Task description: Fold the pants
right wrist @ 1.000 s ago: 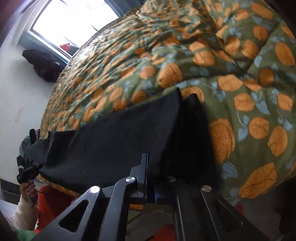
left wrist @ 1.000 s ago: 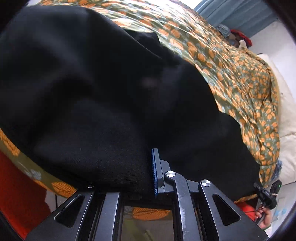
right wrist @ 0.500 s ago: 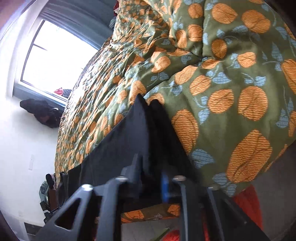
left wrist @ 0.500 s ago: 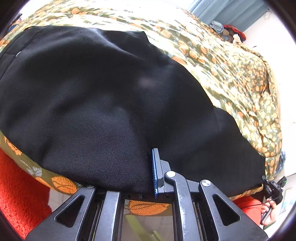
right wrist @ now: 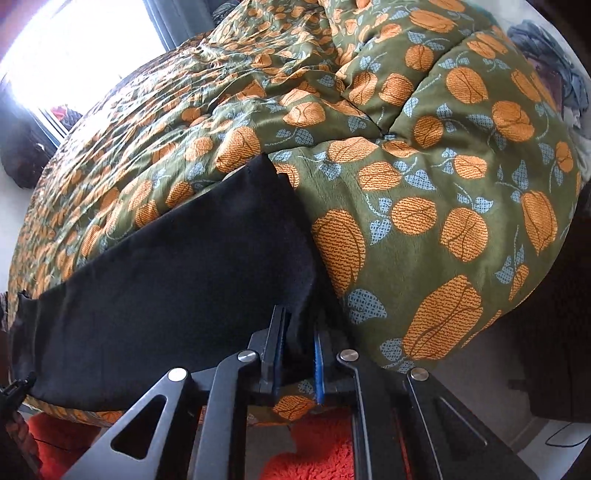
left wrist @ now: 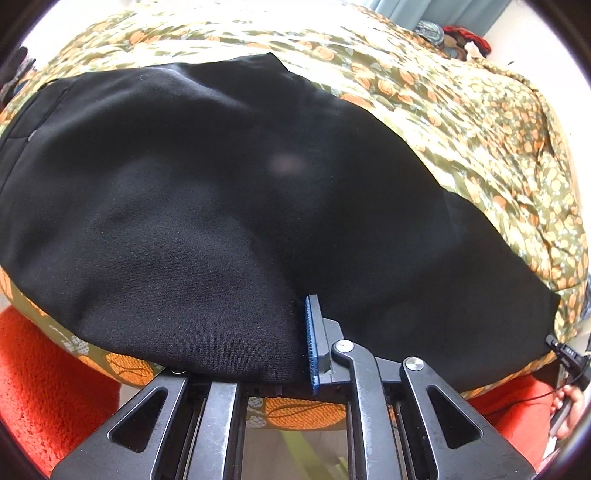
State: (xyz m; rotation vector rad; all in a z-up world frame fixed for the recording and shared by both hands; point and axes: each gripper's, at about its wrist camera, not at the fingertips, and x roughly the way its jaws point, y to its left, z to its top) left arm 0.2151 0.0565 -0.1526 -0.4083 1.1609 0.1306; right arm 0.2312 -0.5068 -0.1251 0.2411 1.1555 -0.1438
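Observation:
Black pants [left wrist: 240,192] lie spread flat along the near edge of a bed, over a green quilt with orange fruit print [left wrist: 461,96]. My left gripper [left wrist: 295,343] is shut on the pants' near edge; only its right blue-padded finger shows, the other is hidden under the cloth. In the right wrist view the leg end of the pants [right wrist: 177,280] lies on the quilt [right wrist: 424,166]. My right gripper [right wrist: 298,350] has its jaws slightly apart, with the pants' corner hanging loosely between them.
An orange shaggy rug [left wrist: 48,387] covers the floor below the bed edge, and also shows in the right wrist view [right wrist: 317,454]. A bright window [right wrist: 66,40] is beyond the bed. Piled clothes [left wrist: 454,33] lie at the far side.
The pants have been laid down and spread flat on the quilt. My right gripper's jaws have parted, loosening their hold on the leg end. My left gripper keeps its grip.

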